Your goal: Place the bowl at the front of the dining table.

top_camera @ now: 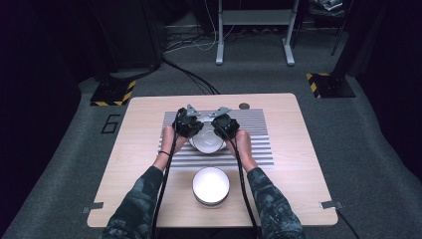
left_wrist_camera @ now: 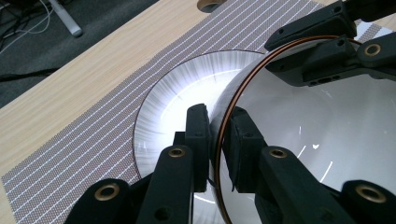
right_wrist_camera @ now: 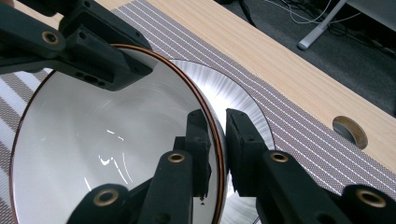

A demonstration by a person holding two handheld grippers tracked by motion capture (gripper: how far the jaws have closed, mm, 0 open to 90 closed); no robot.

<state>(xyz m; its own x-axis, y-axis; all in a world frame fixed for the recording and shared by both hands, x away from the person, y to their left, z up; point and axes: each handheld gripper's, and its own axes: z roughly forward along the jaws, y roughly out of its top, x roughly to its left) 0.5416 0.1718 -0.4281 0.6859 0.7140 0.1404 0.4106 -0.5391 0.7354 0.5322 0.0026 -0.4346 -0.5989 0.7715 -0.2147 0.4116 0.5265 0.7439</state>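
- Over the middle of the striped placemat (top_camera: 259,149), on the far half of the wooden table (top_camera: 144,164), both grippers hold one white bowl (top_camera: 206,143) by its copper-edged rim.
- The left gripper (left_wrist_camera: 215,140) is clamped on the bowl's left rim, one jaw inside the wall and one outside.
- The right gripper (right_wrist_camera: 218,144) is pinched the same way on the bowl's right rim.
- The bowl (left_wrist_camera: 327,135) hangs tilted just above a ribbed white plate (left_wrist_camera: 187,88) that lies on the placemat (left_wrist_camera: 93,135).
- Near the person's edge of the table, a second white bowl (top_camera: 211,186) stands well apart from the held one, between the two camouflage sleeves (top_camera: 132,204).
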